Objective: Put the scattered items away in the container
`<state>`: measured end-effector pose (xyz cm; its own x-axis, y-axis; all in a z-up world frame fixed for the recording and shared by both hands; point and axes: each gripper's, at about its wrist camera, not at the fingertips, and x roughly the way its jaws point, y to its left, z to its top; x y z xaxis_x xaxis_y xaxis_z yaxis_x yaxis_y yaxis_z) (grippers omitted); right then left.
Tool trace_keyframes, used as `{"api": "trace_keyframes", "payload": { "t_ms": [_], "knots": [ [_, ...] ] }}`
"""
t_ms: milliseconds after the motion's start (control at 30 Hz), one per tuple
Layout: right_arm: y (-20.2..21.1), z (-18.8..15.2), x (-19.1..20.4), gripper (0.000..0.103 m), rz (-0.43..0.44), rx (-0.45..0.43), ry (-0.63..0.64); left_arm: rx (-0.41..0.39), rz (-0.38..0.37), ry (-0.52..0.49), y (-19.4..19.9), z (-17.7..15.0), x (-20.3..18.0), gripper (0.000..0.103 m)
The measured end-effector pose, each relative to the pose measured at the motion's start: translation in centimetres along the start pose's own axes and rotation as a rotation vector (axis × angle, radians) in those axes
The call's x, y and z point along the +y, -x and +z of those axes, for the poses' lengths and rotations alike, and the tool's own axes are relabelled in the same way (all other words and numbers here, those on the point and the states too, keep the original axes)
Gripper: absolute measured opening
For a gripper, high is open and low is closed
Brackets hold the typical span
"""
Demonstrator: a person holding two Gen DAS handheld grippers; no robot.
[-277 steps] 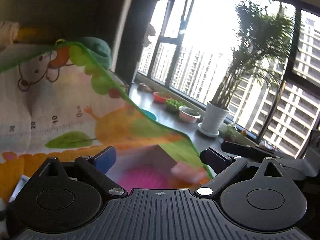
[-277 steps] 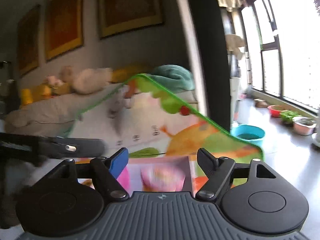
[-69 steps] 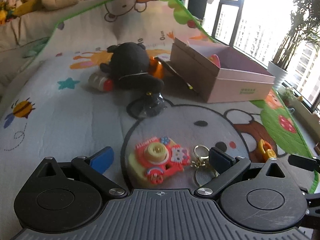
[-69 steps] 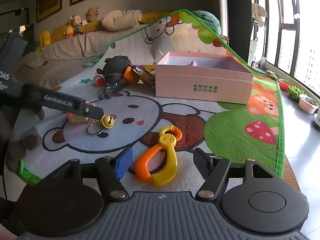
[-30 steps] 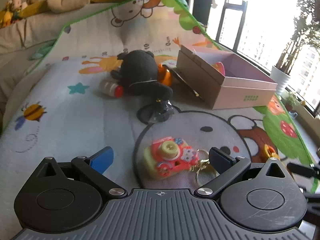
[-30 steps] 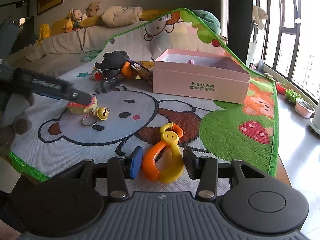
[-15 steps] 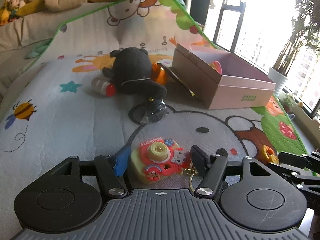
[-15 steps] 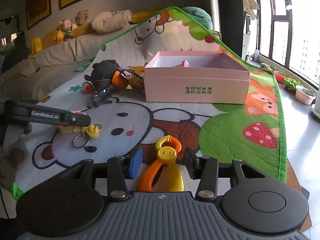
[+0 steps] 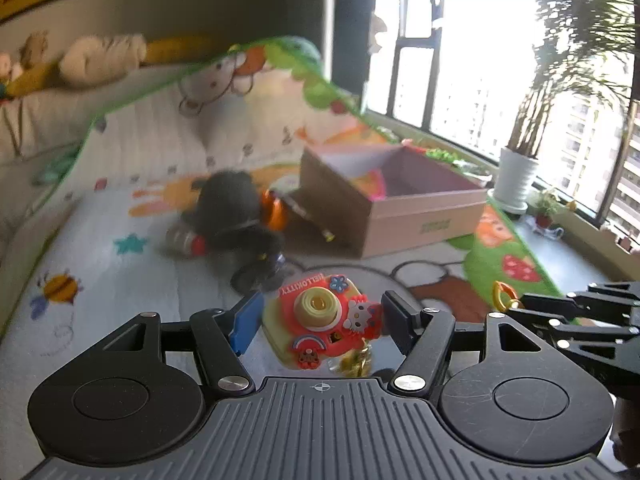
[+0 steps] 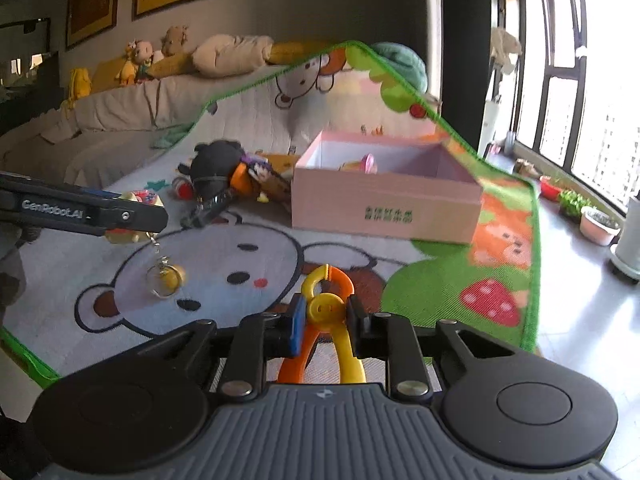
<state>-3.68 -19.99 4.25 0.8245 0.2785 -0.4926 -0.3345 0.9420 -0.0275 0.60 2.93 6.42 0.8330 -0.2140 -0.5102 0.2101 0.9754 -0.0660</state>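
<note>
Here only the right view is showing the bell (image 10: 173, 276) dangling under the toy camera (image 9: 320, 322), which the left hand-held gripper (image 9: 318, 318) is pinching short of the box (image 10: 384, 204); the right hand-held gripper (image 10: 323, 322) is closing on the clip (image 10: 326, 312), its long axis running toward the box.

Both cams ride on my handheld tools, looking fwd along the fingers and tilted down at the play mat (image 10: 200, 248). Left wrist cam sits low and close, facing the pink box (image 9: 424, 216) w/ the window (image 9: 460, 52) to its right; the other tool pokes in at the right edge. Right wrist cam is a bit further back, facing the pink box (image 10: 384, 208) and the sofa (image 10: 120, 112) behind it. Both views share the box, the black plush (image 10: 216, 168) and the mat's far edge.
</note>
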Motion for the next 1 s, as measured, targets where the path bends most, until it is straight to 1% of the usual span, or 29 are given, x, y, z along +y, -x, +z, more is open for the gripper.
{"api": "trace_keyframes", "payload": {
  "t_ms": [167, 367, 533, 667, 733, 800, 900, 1000],
  "knots": [
    [2.3, 0.8, -0.1, 0.021, -0.022, -0.062, 0.017, -0.049, -0.028, -0.047, 2.1, 0.7, -1.6, 0.070],
    [4.0, 1.2, -0.2, 0.021, -0.046, -0.103, 0.025, -0.068, -0.061, -0.102, 3.0, 0.8, -3.2, 0.070],
    [4.7, 1.4, -0.8, 0.021, -0.057, -0.114, 0.021, -0.064, -0.080, -0.133, 2.6, 0.9, -4.1, 0.070],
    [4.7, 2.3, -1.7, 0.021, -0.049, -0.127, 0.009, -0.070, -0.091, -0.187, 1.3, 2.0, -4.7, 0.070],
    [4.0, 3.2, -2.3, 0.021, -0.044, -0.135, 0.010, -0.074, -0.100, -0.204, 0.1, 3.3, -4.7, 0.070],
    [3.1, 4.9, -3.4, 0.021, -0.028, -0.145, 0.002, -0.089, -0.125, -0.201, -1.1, 5.4, -4.5, 0.070],
    [0.8, 8.3, -5.5, 0.021, -0.007, -0.177, -0.027, -0.140, -0.160, -0.216, -3.5, 9.4, -4.6, 0.070],
    [-3.0, 12.4, -8.1, 0.021, -0.020, -0.214, -0.061, -0.171, -0.185, -0.215, -6.7, 14.0, -4.9, 0.071]
  ]
}}
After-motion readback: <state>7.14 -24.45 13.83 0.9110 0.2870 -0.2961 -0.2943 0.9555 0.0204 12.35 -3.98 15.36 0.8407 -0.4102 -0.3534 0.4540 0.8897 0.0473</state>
